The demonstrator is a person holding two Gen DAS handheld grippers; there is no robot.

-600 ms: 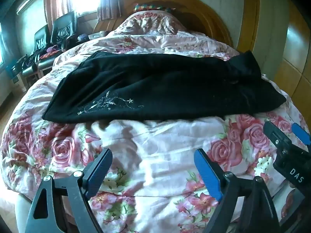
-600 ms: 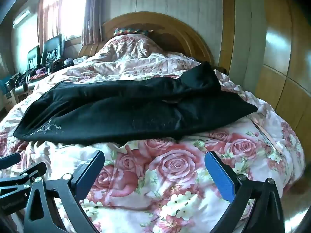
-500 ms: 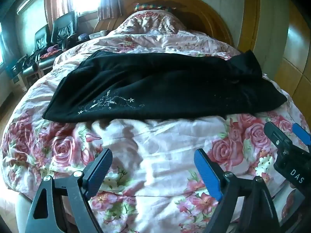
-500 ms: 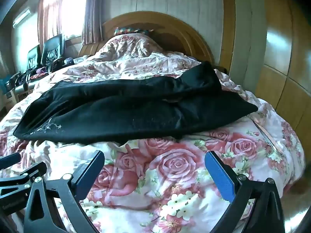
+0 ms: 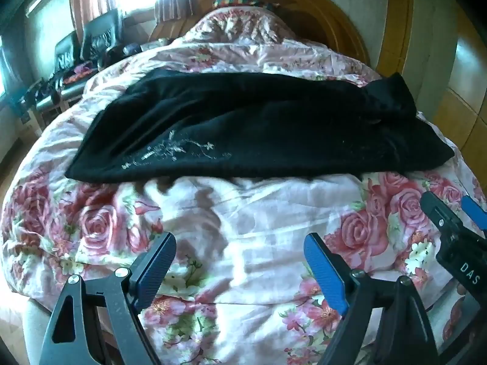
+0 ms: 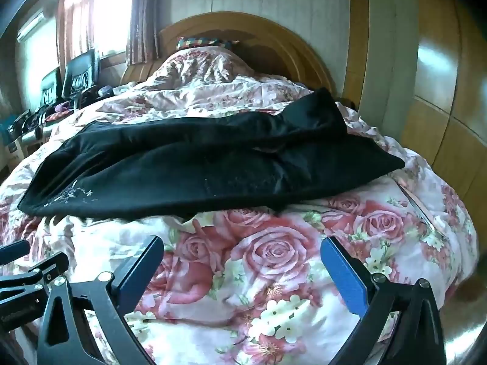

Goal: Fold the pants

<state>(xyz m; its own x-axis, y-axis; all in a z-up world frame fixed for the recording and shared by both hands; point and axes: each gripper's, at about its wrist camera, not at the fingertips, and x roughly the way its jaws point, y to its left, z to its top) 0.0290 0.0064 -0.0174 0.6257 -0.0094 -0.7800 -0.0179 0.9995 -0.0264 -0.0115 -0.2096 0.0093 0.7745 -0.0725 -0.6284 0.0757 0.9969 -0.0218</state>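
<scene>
Black pants (image 5: 258, 130) lie across the flowered quilt (image 5: 243, 219), lengthwise left to right, with pale embroidery near the left end. They also show in the right wrist view (image 6: 197, 167). My left gripper (image 5: 239, 258) is open and empty, held over the quilt short of the pants' near edge. My right gripper (image 6: 243, 261) is open and empty, also short of the near edge, to the right of the left one. The right gripper's tip shows in the left wrist view (image 5: 450, 225); the left gripper's side shows in the right wrist view (image 6: 27, 270).
A rounded wooden headboard (image 6: 243, 30) stands at the far end with a bunched quilt heap (image 6: 201, 67) before it. Black chairs (image 5: 91, 42) with clutter stand at the left by the window. Wooden wardrobe panels (image 6: 441, 91) line the right side.
Both views have shifted slightly: the pants sit a little nearer and lower in the left wrist view. Both grippers stay open.
</scene>
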